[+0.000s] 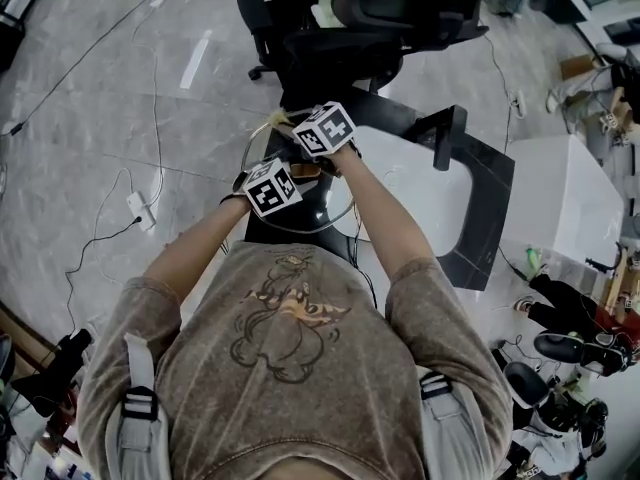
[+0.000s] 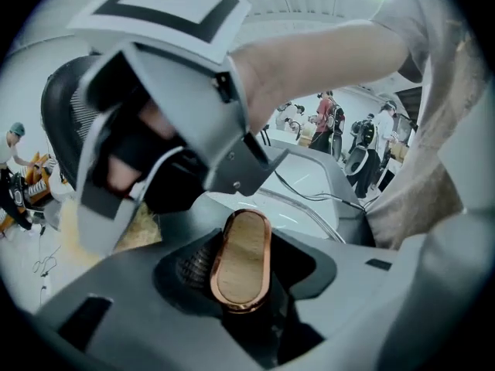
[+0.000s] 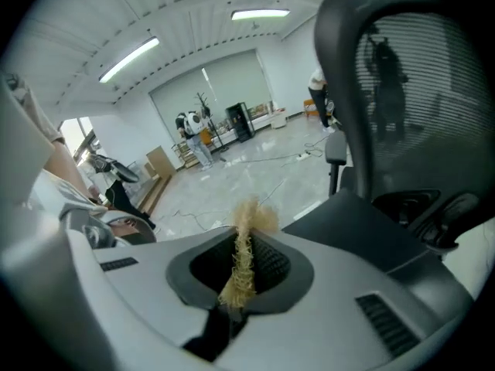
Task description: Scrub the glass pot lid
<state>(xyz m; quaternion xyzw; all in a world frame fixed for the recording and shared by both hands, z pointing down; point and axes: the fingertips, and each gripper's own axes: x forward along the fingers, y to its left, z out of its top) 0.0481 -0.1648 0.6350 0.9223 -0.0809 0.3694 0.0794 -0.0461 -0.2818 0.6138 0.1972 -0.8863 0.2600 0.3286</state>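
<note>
The glass pot lid point(image 1: 335, 208) hangs tilted in front of me, its clear rim point(image 2: 309, 211) curving behind the jaws in the left gripper view. My left gripper point(image 2: 241, 288) is shut on the lid's wooden knob point(image 2: 241, 257), which has a copper edge. My right gripper point(image 3: 241, 273) is shut on a straw-coloured fibre scrubber point(image 3: 244, 257), held edge-on between its jaws. In the head view the right gripper's marker cube point(image 1: 325, 128) sits just beyond the left one point(image 1: 272, 186), over the lid. The scrubber point(image 2: 143, 226) shows under the right gripper in the left gripper view.
A white table point(image 1: 430, 193) with a black frame stands below the lid. A black office chair point(image 1: 400, 13) is beyond it and fills the right of the right gripper view point(image 3: 418, 107). A white box point(image 1: 565, 203) stands to the right. Cables point(image 1: 140, 208) trail across the floor.
</note>
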